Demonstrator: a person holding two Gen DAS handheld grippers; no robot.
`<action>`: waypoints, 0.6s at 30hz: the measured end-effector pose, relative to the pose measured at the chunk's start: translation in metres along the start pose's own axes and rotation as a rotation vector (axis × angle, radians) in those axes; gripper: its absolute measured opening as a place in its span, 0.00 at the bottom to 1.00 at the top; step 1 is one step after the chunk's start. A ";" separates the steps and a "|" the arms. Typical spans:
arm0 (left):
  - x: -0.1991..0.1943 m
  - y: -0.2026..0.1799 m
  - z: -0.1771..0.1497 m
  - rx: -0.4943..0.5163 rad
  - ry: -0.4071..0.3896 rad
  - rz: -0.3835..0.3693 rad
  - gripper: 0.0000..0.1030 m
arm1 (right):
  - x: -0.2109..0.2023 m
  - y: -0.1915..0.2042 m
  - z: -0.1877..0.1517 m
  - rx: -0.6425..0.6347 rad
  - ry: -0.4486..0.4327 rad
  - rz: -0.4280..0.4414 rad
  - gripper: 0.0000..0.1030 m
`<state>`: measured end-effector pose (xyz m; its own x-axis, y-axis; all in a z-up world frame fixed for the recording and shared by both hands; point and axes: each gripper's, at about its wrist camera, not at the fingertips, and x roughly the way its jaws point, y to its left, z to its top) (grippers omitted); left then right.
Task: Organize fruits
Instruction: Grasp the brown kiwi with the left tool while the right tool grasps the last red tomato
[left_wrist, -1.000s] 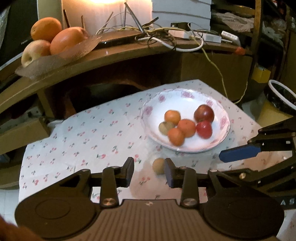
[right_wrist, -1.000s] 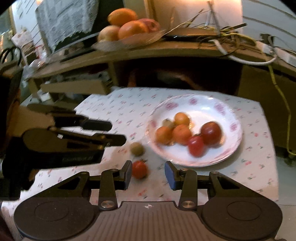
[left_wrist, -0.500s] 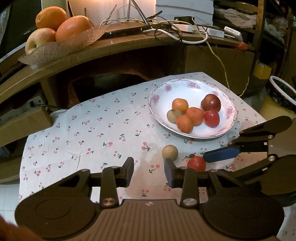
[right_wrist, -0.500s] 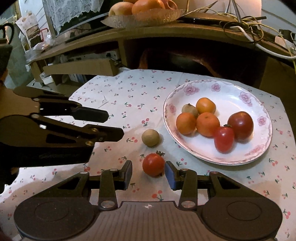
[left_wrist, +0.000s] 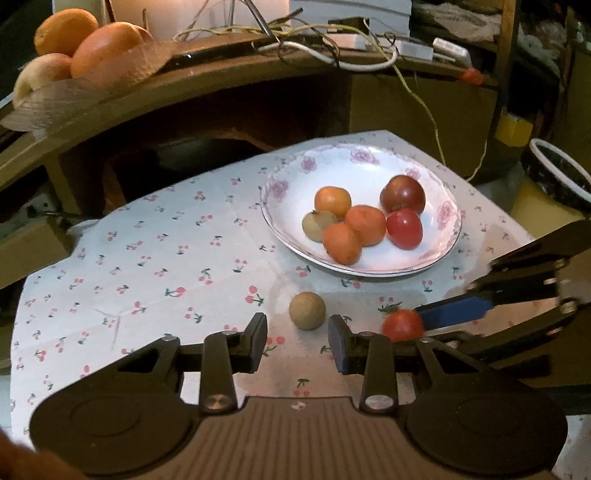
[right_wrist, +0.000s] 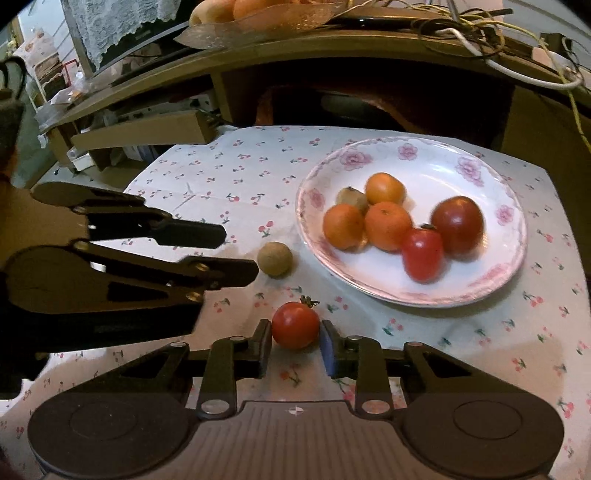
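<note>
Brown and round, a small fruit (left_wrist: 307, 310) lay on the cherry-print cloth (left_wrist: 166, 266) just ahead of the left gripper (left_wrist: 297, 341), whose fingers stood apart with nothing between them. To its right, a red tomato (left_wrist: 402, 325) sat at the blue-padded tip of the right gripper (left_wrist: 454, 314), which reached in from the right edge. Beyond both, a flowered plate (left_wrist: 369, 166) held three oranges (left_wrist: 365, 225), another brown fruit (left_wrist: 317, 226), a red tomato and a darker red fruit (left_wrist: 402, 194). On the wooden shelf behind, a glass dish (left_wrist: 74, 88) carried larger oranges.

From the right wrist, the tomato (right_wrist: 295, 325) rested on the cloth (right_wrist: 229, 173) between the right gripper's (right_wrist: 295, 349) two fingers, each lying just beside it; whether they pressed it could not be told. The brown fruit (right_wrist: 275, 259) lay just past the tomato, close to the tip of the left gripper (right_wrist: 236, 254), which came in from the left with fingers parted. The plate (right_wrist: 436, 155) stood to the right, its fruit bunched together near the middle.
</note>
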<state>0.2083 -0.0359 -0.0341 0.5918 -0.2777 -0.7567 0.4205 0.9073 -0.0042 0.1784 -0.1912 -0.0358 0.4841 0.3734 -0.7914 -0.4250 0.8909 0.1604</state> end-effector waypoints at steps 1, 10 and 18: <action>0.003 -0.001 0.001 -0.002 0.003 0.001 0.40 | -0.002 -0.003 -0.001 0.007 0.001 -0.003 0.28; 0.024 -0.008 0.004 -0.012 0.001 0.018 0.40 | -0.010 -0.019 -0.009 0.037 0.015 -0.012 0.28; 0.021 -0.014 0.003 0.003 0.001 0.024 0.32 | -0.011 -0.024 -0.009 0.051 0.014 -0.026 0.28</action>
<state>0.2174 -0.0552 -0.0480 0.6012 -0.2560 -0.7570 0.4081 0.9128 0.0155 0.1762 -0.2190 -0.0365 0.4832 0.3464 -0.8041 -0.3723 0.9125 0.1693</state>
